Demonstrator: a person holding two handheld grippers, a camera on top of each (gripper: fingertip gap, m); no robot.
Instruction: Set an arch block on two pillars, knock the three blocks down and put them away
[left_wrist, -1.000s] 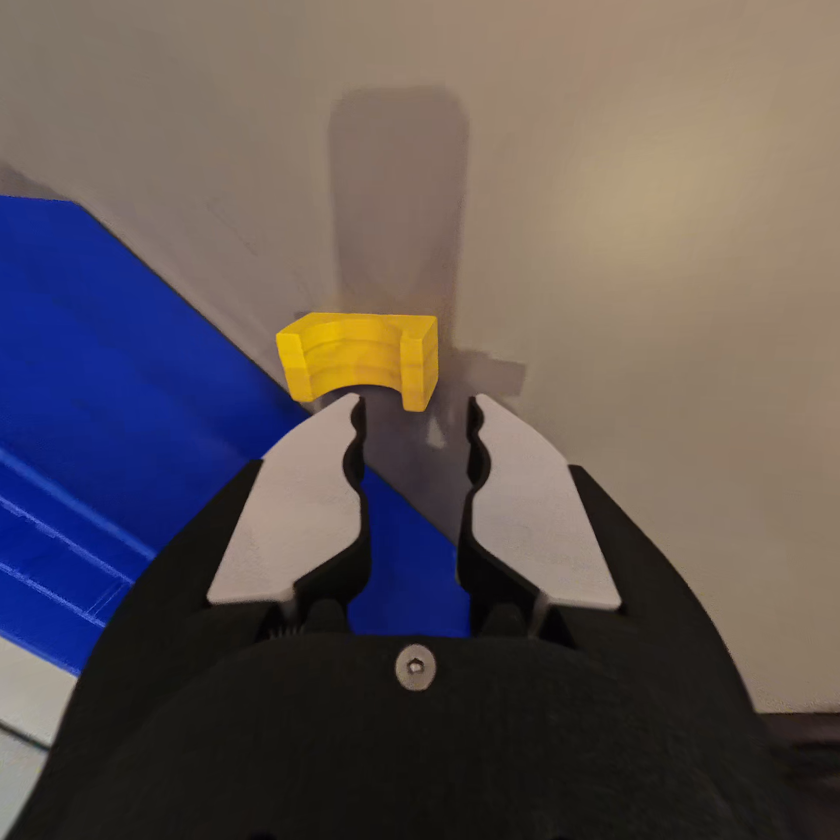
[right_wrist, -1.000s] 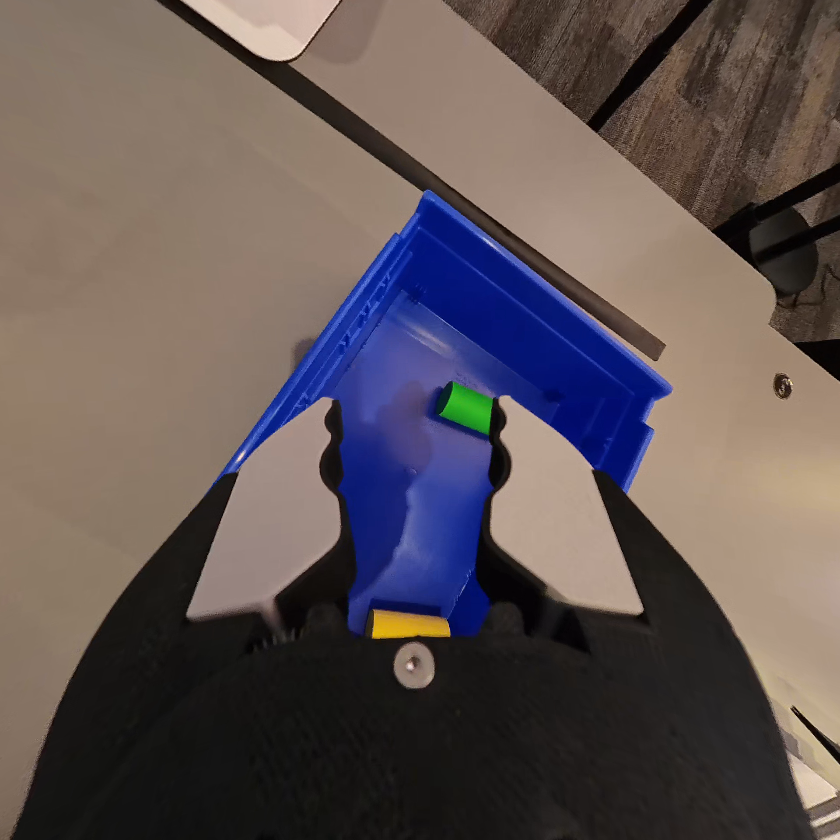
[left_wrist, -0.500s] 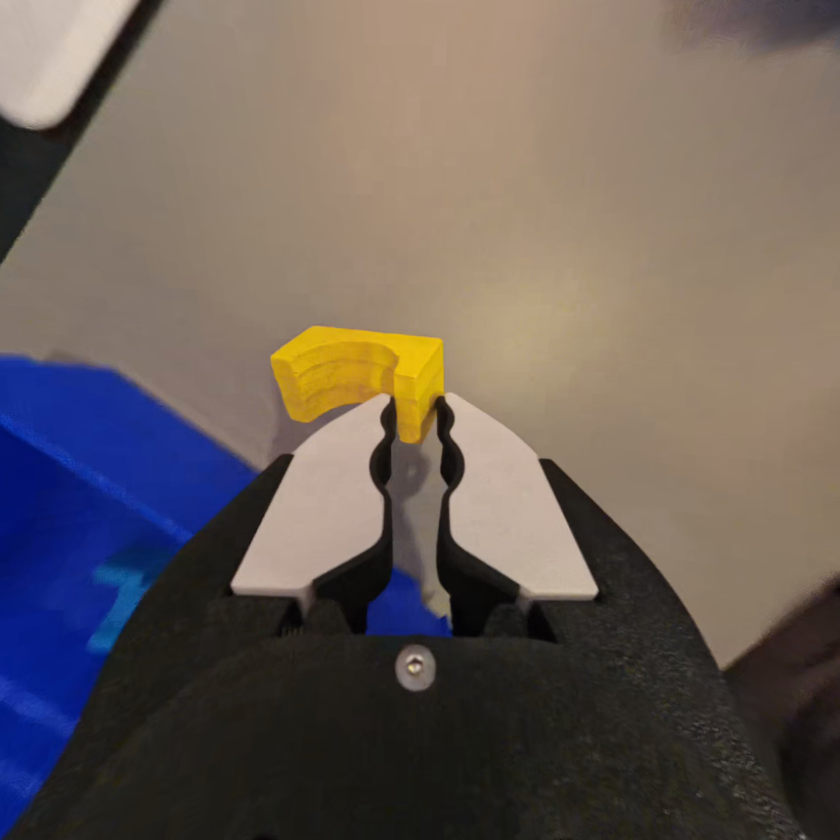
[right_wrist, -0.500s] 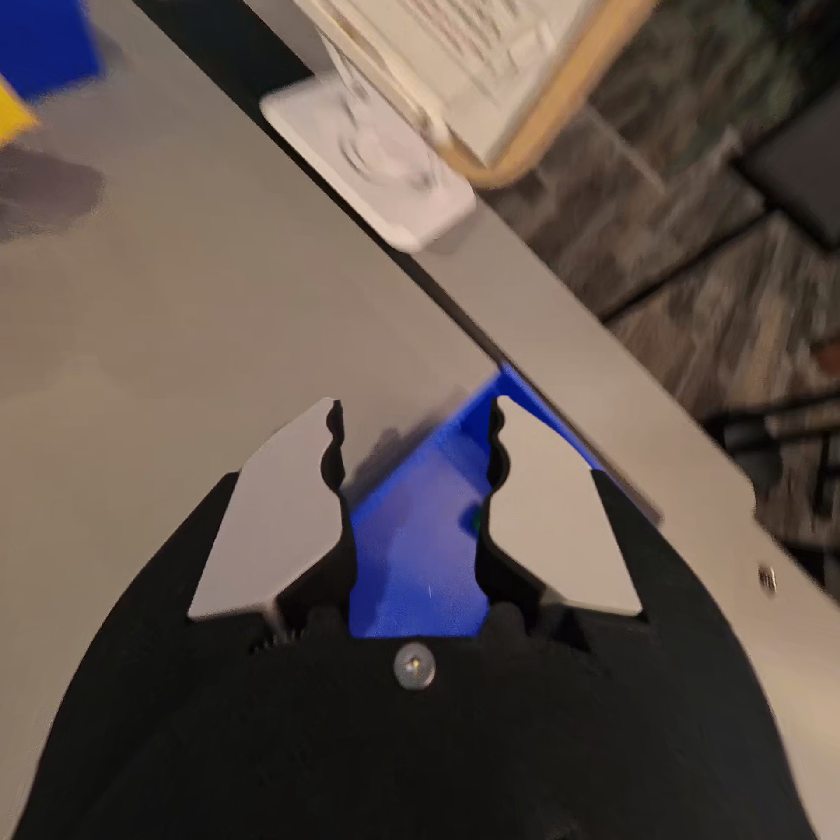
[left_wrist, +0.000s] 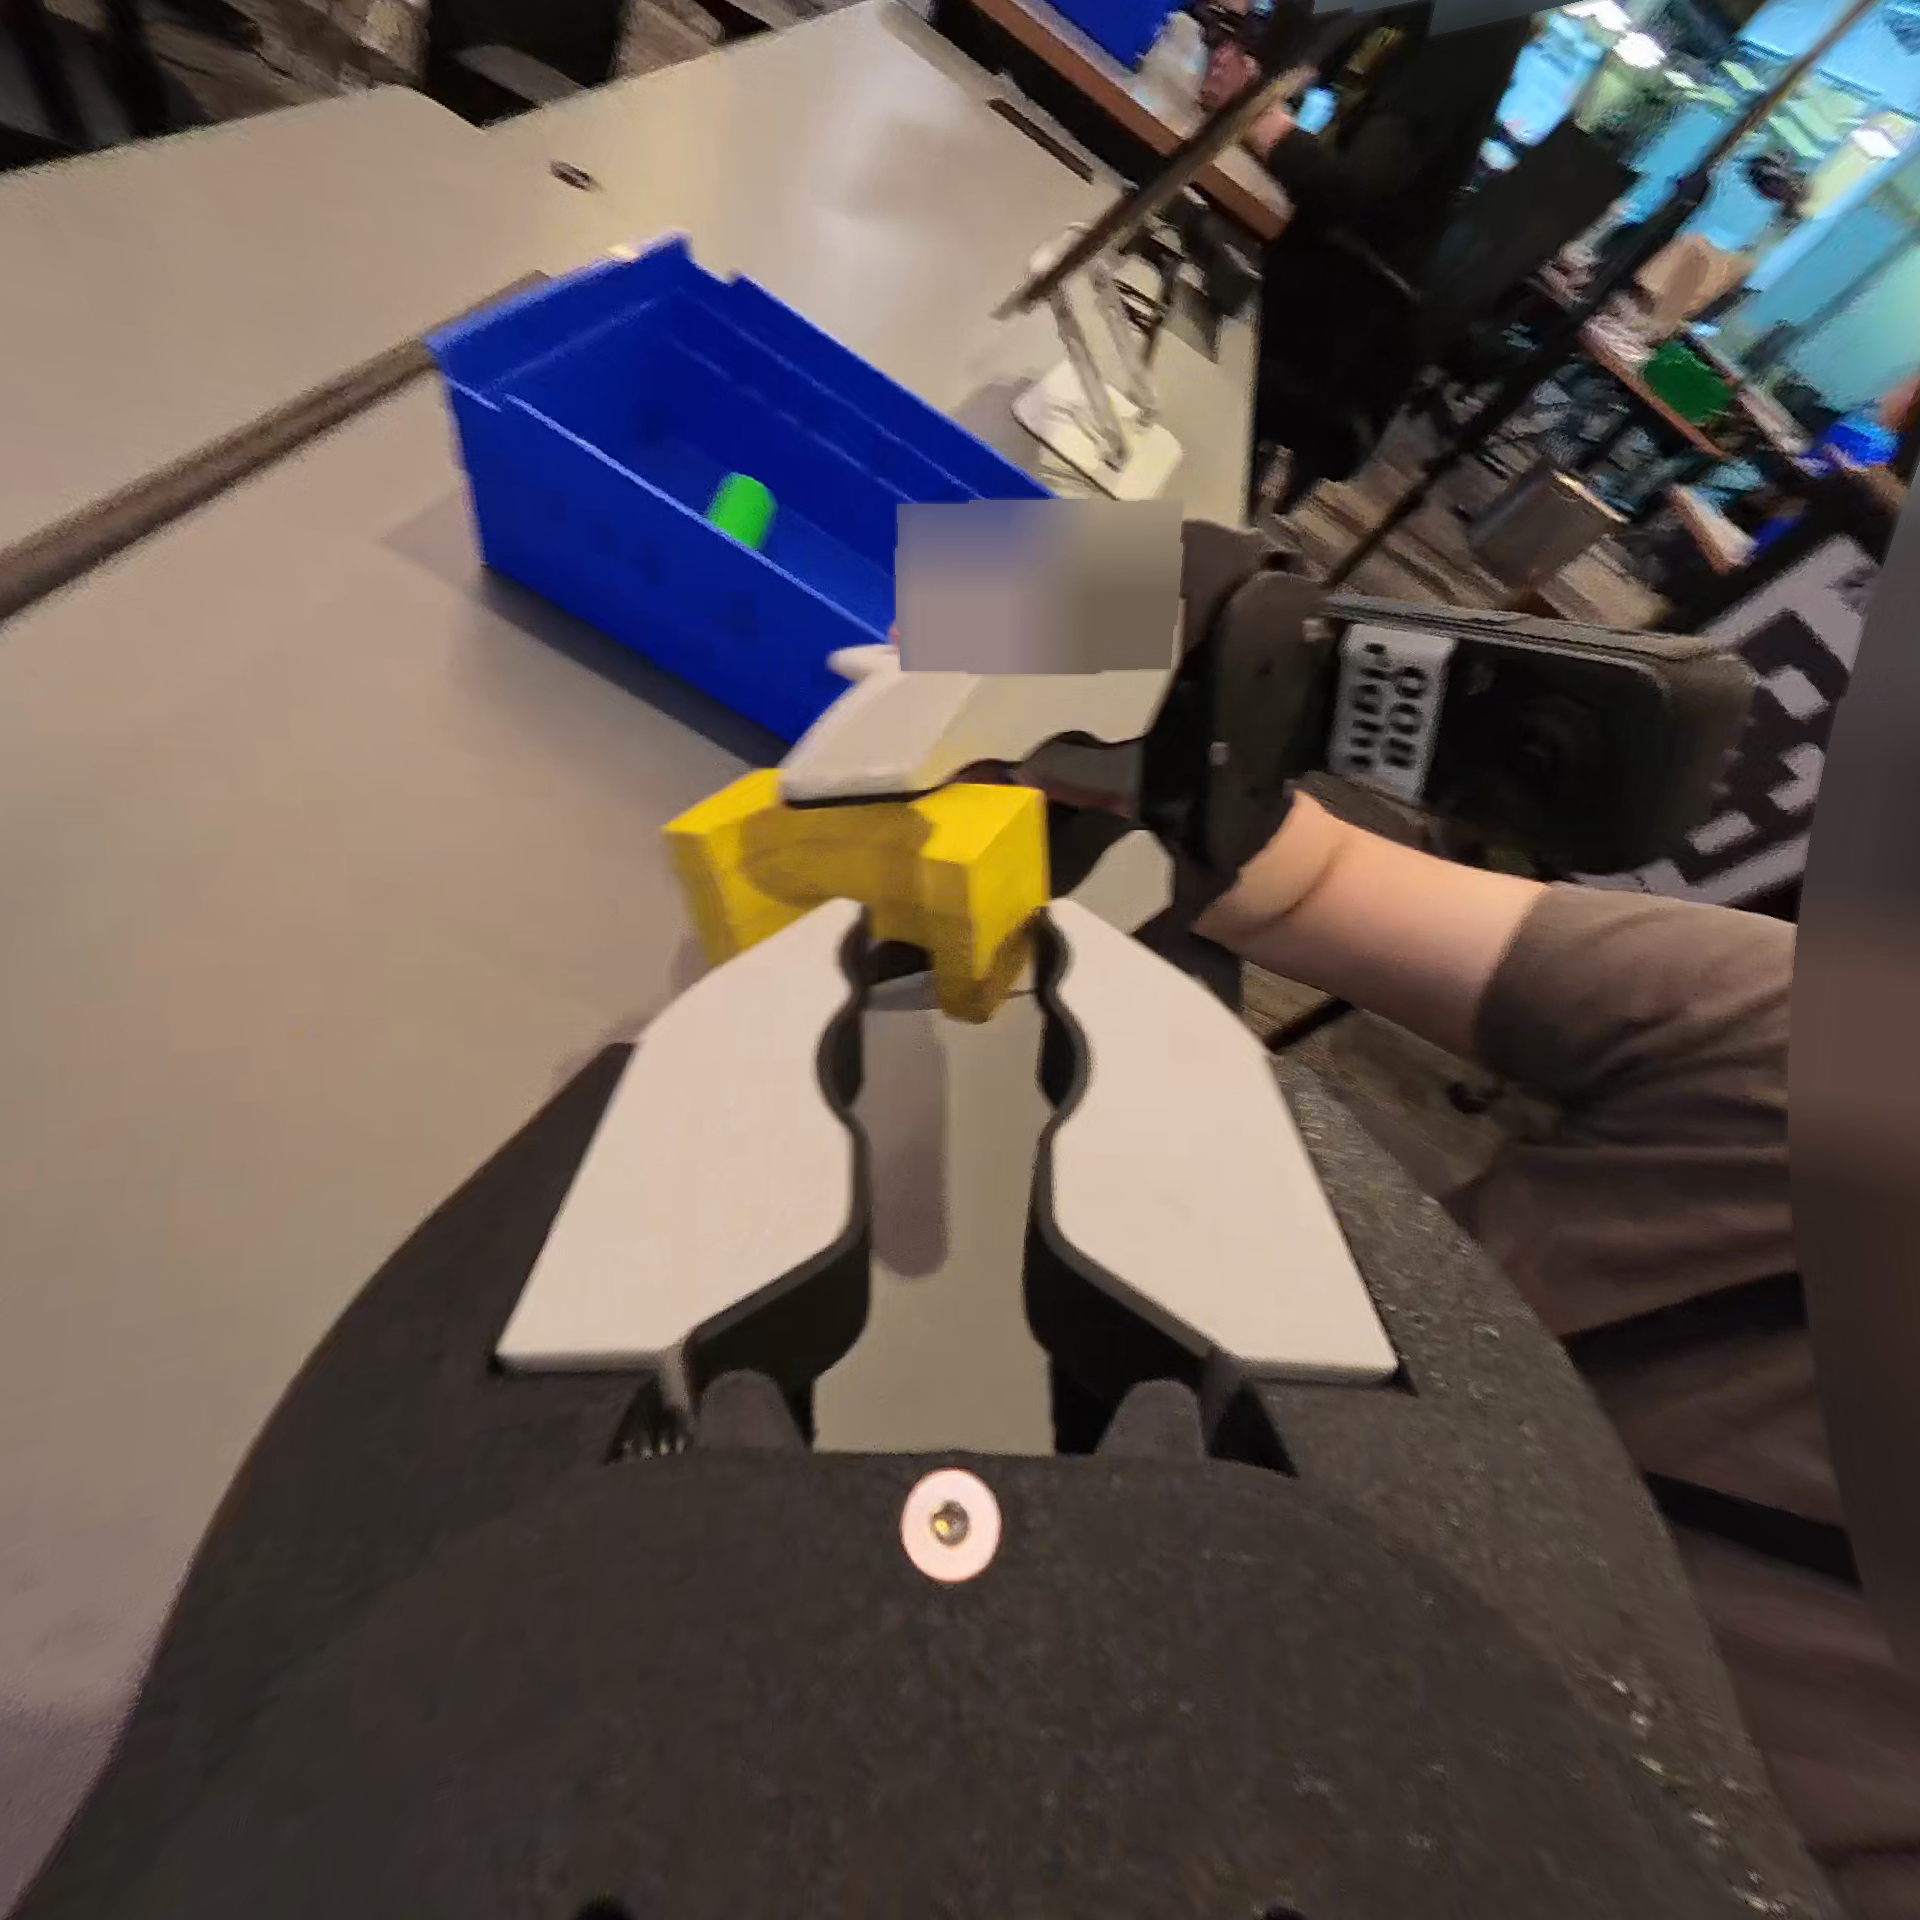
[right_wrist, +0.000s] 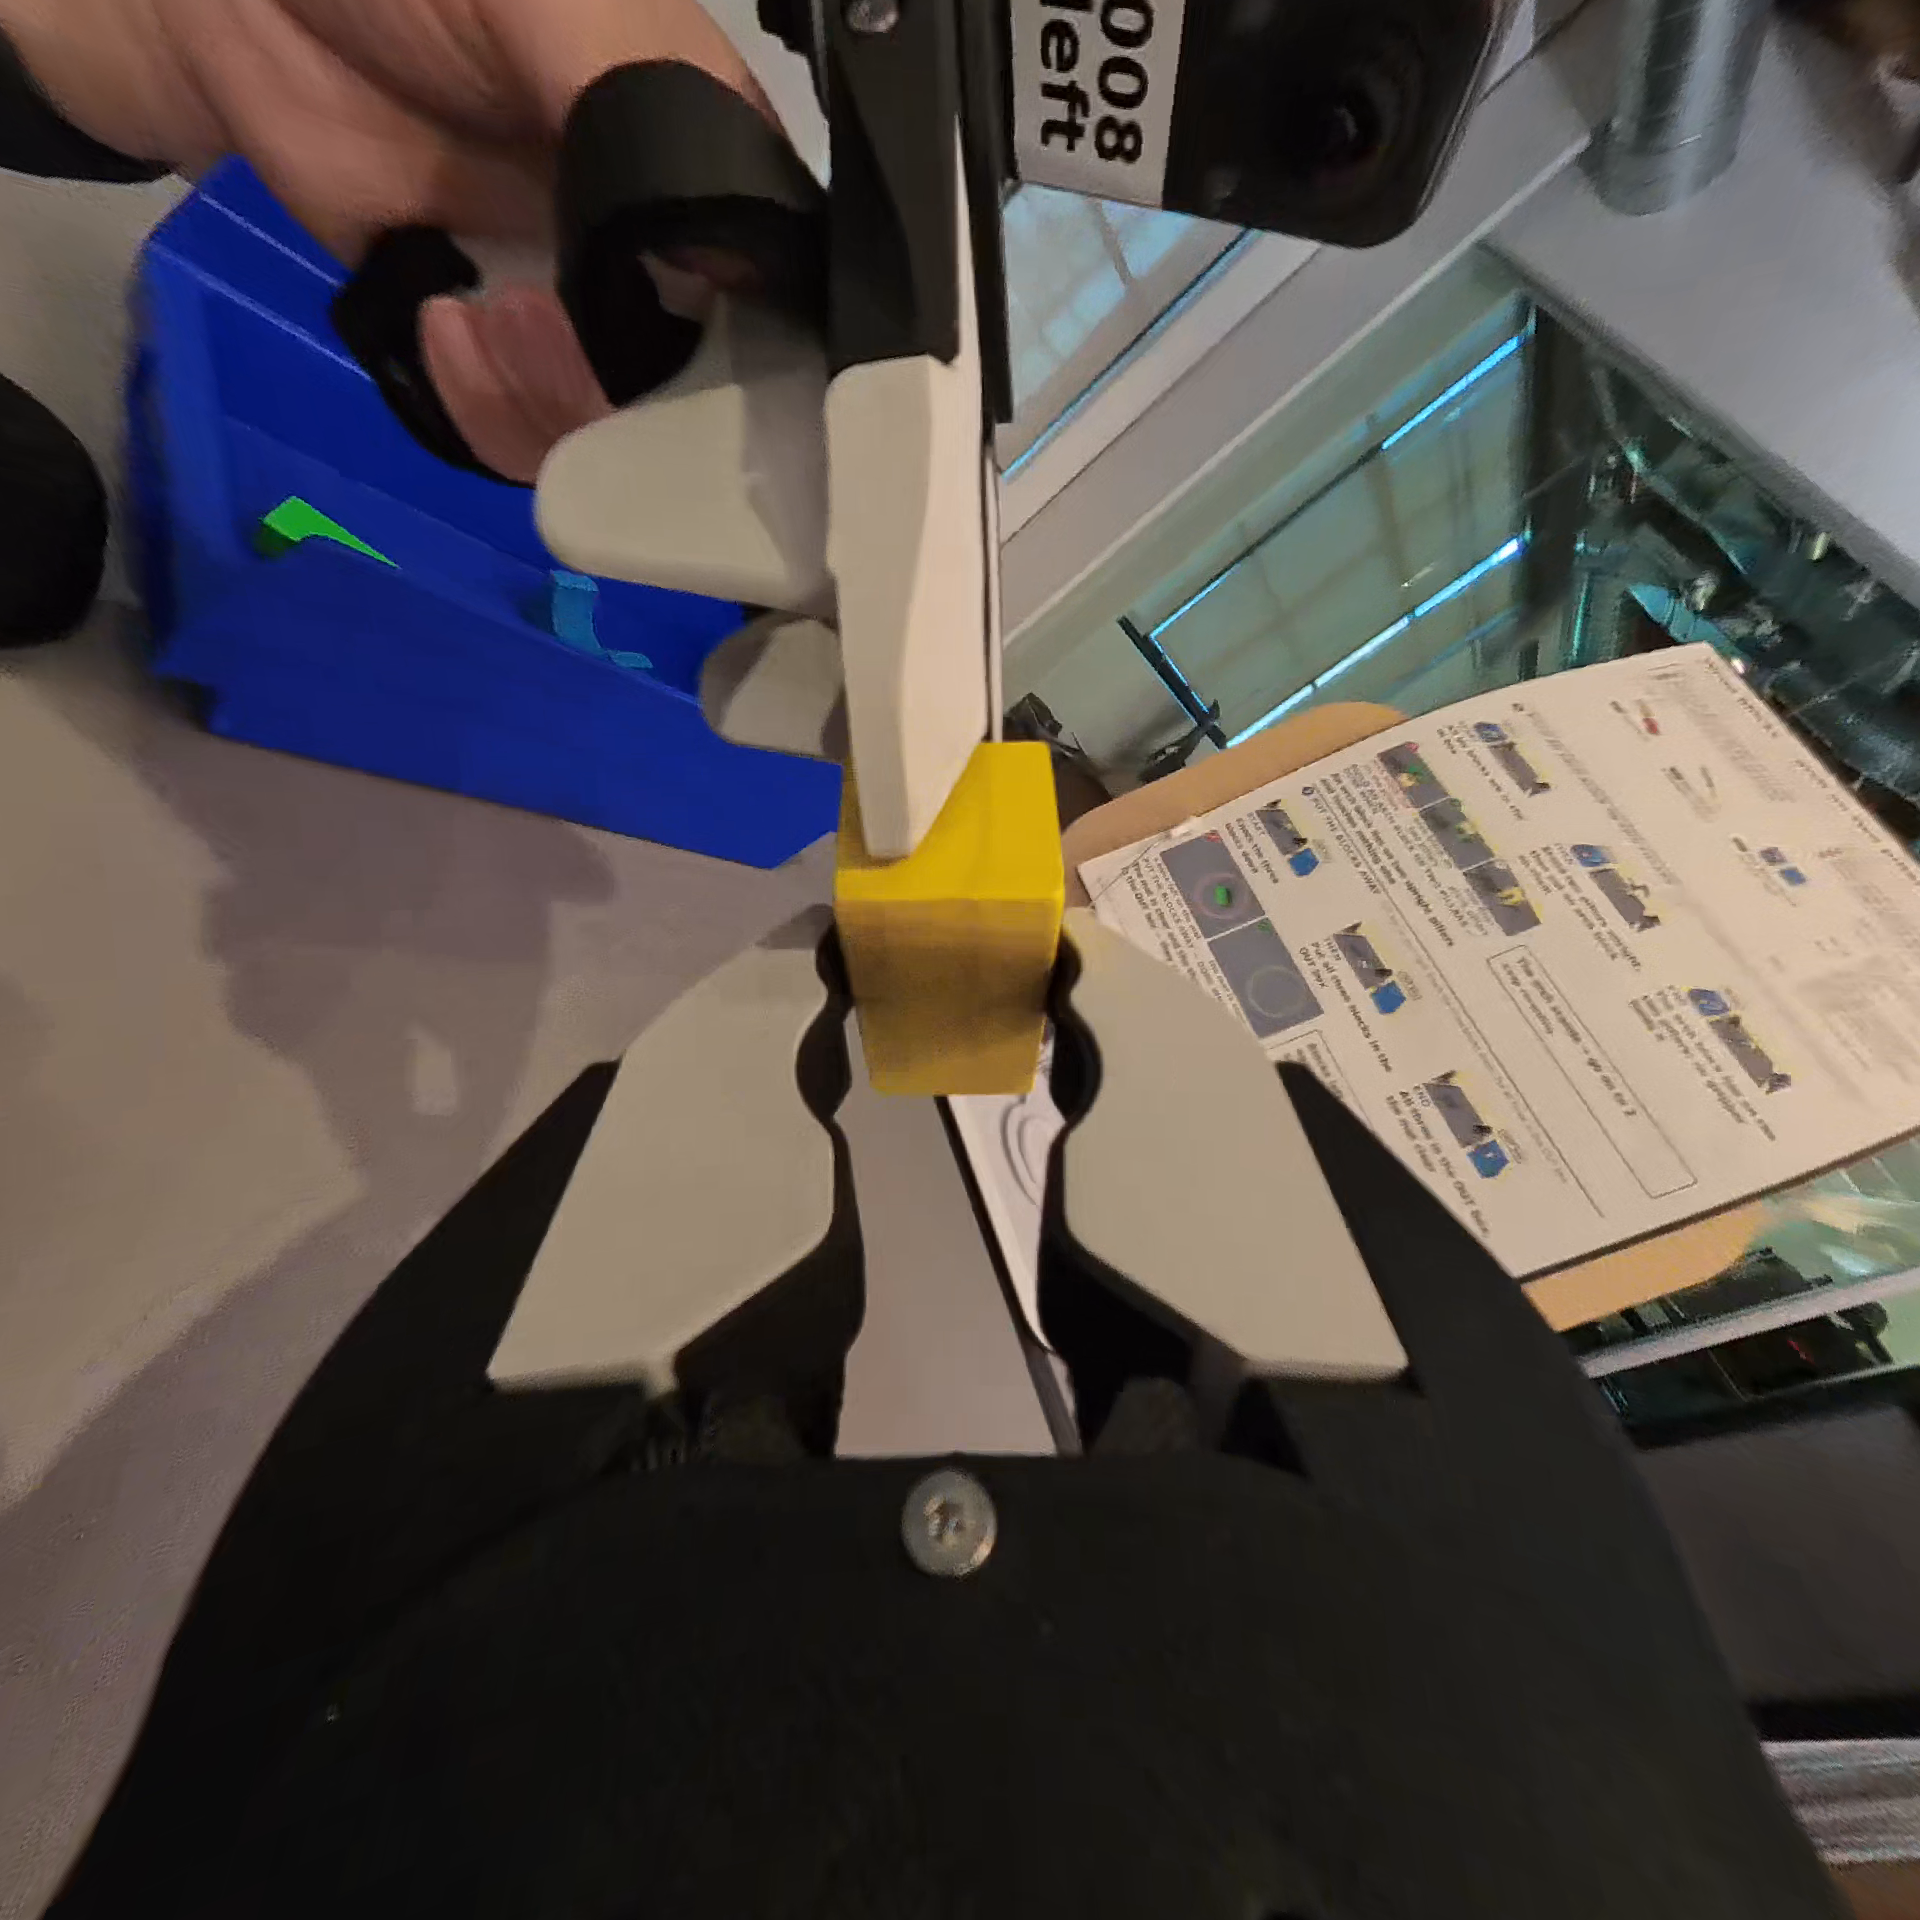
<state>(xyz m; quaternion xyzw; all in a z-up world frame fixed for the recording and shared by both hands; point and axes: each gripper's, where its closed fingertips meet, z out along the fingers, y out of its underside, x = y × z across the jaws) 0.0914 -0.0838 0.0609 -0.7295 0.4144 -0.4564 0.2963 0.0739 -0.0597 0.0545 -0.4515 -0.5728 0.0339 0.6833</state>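
Note:
The yellow arch block (left_wrist: 883, 862) hangs in the air over the grey table (left_wrist: 260, 831). In the right wrist view my right gripper (right_wrist: 945, 940) is shut on the arch block (right_wrist: 951, 997), both pads pressed on its sides. My left gripper (left_wrist: 951, 925) has one leg of the arch between its fingers; the right pad is against it and the left pad stands off, so the gripper is open. The left gripper's finger (right_wrist: 914, 623) comes down on the arch from above. The right gripper's finger (left_wrist: 883, 748) lies across the arch's top. A green cylinder (left_wrist: 740, 507) lies in the blue bin (left_wrist: 582, 551).
The blue bin (right_wrist: 416, 665) stands just behind the grippers with the green piece (right_wrist: 301, 525) inside. An instruction sheet on a clipboard (right_wrist: 1507, 935) stands to the right on a white stand (left_wrist: 1101, 426). The person's forearm (left_wrist: 1455, 966) reaches in from the right. Both grippers' tips are close together, under 4 cm apart.
My left gripper closed on the arch's leg, lifted it, and has now loosened its hold. My right gripper left the bin, swung over and closed on the arch.

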